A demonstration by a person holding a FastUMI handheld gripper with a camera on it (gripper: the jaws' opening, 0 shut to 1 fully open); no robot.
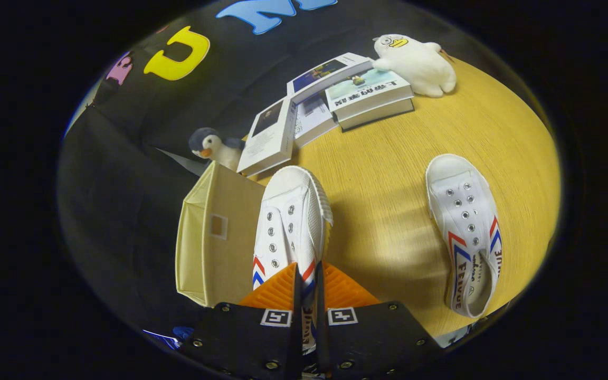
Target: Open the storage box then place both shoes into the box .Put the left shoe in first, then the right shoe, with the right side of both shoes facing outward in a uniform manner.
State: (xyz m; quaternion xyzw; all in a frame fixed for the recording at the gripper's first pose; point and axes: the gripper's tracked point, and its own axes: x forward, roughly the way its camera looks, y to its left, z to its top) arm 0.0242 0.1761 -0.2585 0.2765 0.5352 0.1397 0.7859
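Gripper view: hand-held gripper (308, 287) clamps one white shoe (289, 221) beside the storage box (214, 237).

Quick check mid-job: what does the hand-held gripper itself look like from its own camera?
The hand-held gripper has two flat dark plates studded with screws, each carrying a square black-and-white marker tag. Ahead of the plates sit ribbed, wedge-shaped fingers with thin inner edges. No cables are visible.

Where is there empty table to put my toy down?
Most bare wood lies between the held shoe in the tongs and the other shoe, and up toward the books. It is crowded by the box, penguin and white plush.
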